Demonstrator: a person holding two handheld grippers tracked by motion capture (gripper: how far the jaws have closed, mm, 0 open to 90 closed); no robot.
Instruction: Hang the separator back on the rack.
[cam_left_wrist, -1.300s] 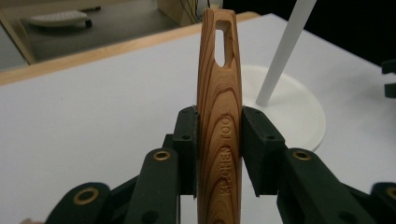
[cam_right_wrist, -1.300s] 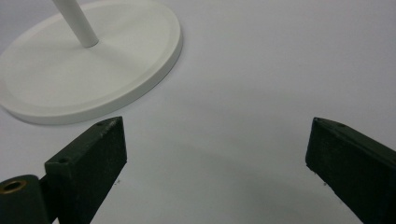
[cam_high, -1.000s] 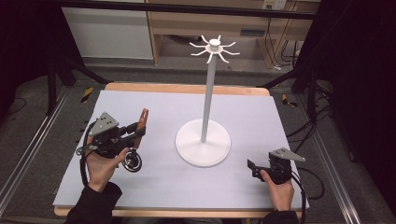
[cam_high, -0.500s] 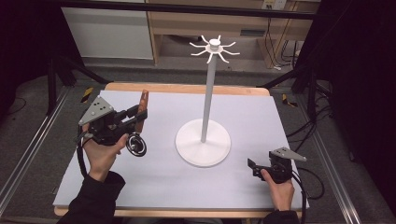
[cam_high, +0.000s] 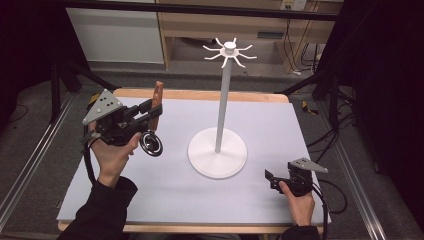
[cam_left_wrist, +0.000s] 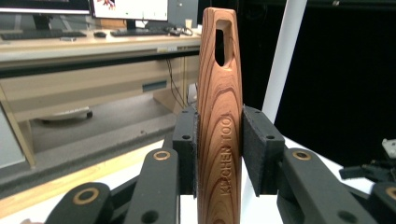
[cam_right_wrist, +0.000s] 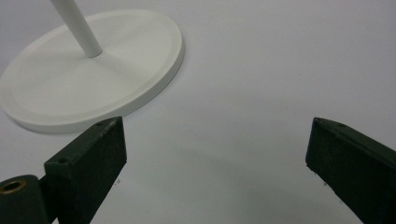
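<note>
The left claw was clamped on the brown wooden handle of a kitchen tool. Its two black pads pressed against the handle's flat sides, with no gap on either side. In the left gripper view the handle stood upright between the pads, its grain showing, with a slot cut through near the rounded top and letters stamped along its length. In the high view the handle's tip rose above the claw, and the tool's round black head hung below it, lifted off the pale grey surface, over its left part and just beside the person's left hand.

The right claw rested low near the front right corner of the surface, its jaws spread wide with nothing between them. In the right gripper view the two black pads stood well apart over bare surface.

Between the two hands stood a tall white stand with a round flat base and a crown of curved hooks at the top of its pole. The held tool was well apart from the hooks, lower and to the left of the pole.
</note>
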